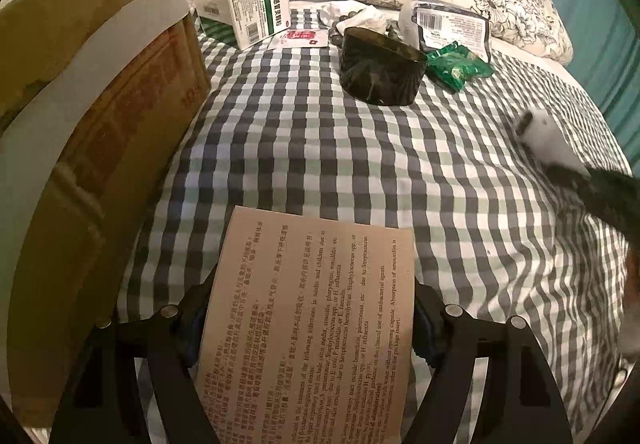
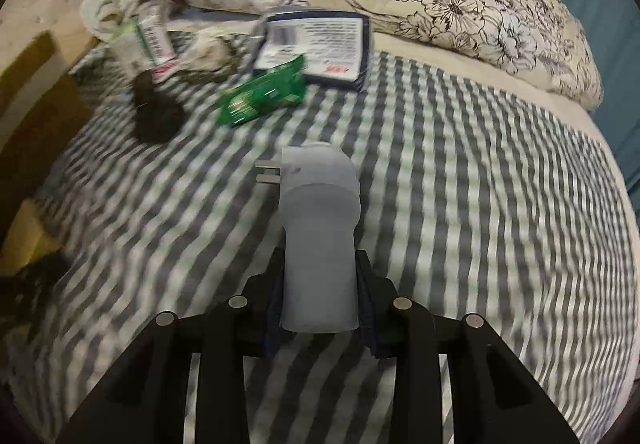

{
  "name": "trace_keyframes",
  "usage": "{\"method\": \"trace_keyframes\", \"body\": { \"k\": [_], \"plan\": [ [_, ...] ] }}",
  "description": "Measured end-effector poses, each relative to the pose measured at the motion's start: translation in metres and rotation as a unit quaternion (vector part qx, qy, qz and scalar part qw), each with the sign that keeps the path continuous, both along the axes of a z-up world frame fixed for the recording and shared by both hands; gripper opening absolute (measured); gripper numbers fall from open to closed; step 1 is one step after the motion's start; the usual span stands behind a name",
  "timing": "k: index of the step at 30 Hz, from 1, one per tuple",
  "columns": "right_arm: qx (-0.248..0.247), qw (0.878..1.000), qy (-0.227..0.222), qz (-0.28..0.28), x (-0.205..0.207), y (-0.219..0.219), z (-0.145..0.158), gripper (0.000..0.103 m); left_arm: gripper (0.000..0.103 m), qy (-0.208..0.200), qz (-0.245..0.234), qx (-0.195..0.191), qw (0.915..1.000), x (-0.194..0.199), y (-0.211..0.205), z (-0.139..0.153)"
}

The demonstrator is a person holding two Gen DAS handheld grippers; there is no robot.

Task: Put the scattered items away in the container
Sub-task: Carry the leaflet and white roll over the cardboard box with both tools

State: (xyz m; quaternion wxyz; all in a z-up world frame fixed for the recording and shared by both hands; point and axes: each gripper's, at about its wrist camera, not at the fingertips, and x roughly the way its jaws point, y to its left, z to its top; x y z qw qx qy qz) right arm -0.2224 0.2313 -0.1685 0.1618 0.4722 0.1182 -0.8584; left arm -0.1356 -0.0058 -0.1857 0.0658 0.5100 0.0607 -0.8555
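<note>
A printed leaflet (image 1: 308, 324) and a white plug adapter (image 2: 318, 240) are sitting clamped above the bed; a cardboard box (image 1: 100, 123) is standing left.

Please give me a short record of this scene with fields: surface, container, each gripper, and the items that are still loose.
surface: checked bedsheet
container: cardboard box, at left
left gripper: shut on leaflet
right gripper: shut on white plug
loose items: medicine box, dark bowl, green packet, dark pouch

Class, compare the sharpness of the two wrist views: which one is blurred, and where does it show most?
Left wrist view: mostly sharp, the leaflet print readable; only the white plug at the right edge smears. Right wrist view: motion-blurred throughout, the checked bedsheet streaked, the green packet soft.
</note>
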Motion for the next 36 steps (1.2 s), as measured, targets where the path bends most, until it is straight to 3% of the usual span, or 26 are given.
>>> {"method": "trace_keyframes", "body": {
  "k": [11,13,15,18,20,22,29,36],
  "plan": [
    [-0.029,0.997,0.044,0.051,0.066,-0.019,0.049,0.031,0.078,0.048,0.007,-0.014,0.9987,0.032,0.005,0.050],
    [-0.032,0.996,0.054,0.059,0.075,-0.022,0.058,0.023,0.078,0.060,0.005,-0.016,0.9981,0.040,0.007,0.061],
    [-0.039,0.996,0.055,0.067,0.085,-0.024,0.065,0.007,0.078,0.071,0.007,-0.017,0.9973,0.051,0.006,0.071],
    [-0.053,0.996,0.031,0.065,0.090,-0.022,0.064,0.007,0.078,0.080,0.010,-0.018,0.9966,0.062,0.006,0.079],
    [-0.060,0.997,-0.006,0.058,0.090,-0.021,0.050,0.016,0.078,0.082,0.008,-0.017,0.9965,0.070,0.006,0.082],
    [-0.059,0.997,-0.021,0.042,0.090,-0.020,0.034,0.046,0.078,0.084,0.006,-0.018,0.9963,0.078,0.005,0.083],
    [-0.029,0.999,-0.026,0.018,0.084,-0.023,-0.001,0.047,0.078,0.077,0.012,-0.015,0.9968,0.087,0.001,0.080],
    [-0.056,0.997,-0.052,0.006,0.068,-0.021,-0.017,0.047,0.078,0.068,0.016,-0.011,0.9975,0.079,-0.003,0.073]
  ]
}}
